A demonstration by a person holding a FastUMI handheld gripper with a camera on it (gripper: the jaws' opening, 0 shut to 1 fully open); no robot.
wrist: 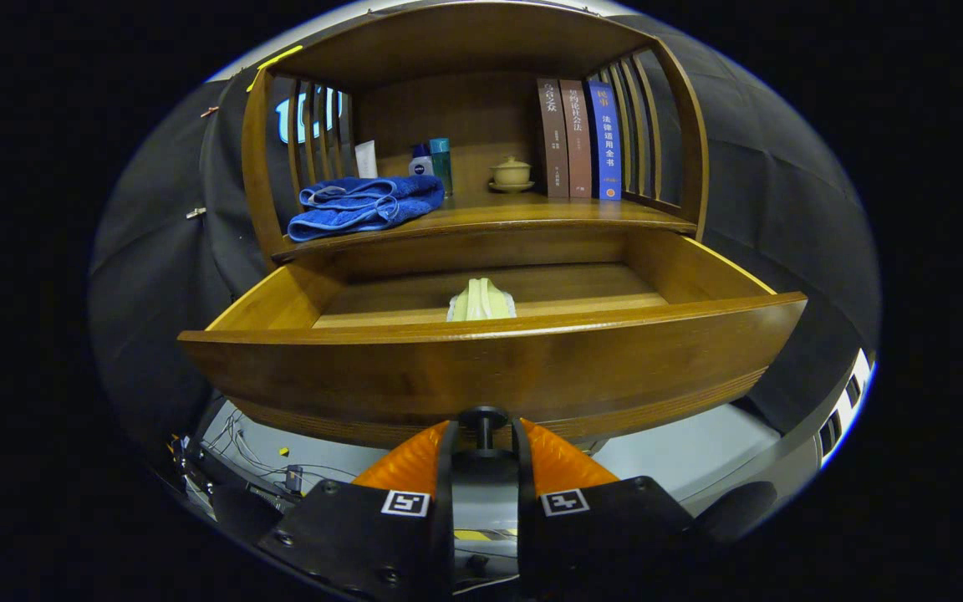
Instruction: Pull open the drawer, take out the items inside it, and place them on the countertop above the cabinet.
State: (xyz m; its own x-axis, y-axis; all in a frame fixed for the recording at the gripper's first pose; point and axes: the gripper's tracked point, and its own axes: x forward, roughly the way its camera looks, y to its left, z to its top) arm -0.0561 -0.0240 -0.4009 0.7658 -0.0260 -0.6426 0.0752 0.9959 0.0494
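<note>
Open drawer holding a pale folded item; gripper fingers clamped on the drawer's knob. Above the drawer: blue towel, bottles, cup, books.

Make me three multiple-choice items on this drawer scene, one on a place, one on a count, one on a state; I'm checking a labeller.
1. Where does the blue towel lie?
A. in the drawer
B. on the countertop
C. on the floor

2. How many books stand on the countertop?
A. one
B. three
C. five

3. How is the drawer?
A. pulled open
B. fully shut
C. taken off the cabinet

Answers:
1 B, it rests above the drawer beside the bottles.
2 B, three spines stand side by side.
3 A, its inside shows with a pale folded item, and the gripper fingers flank the knob.
</note>
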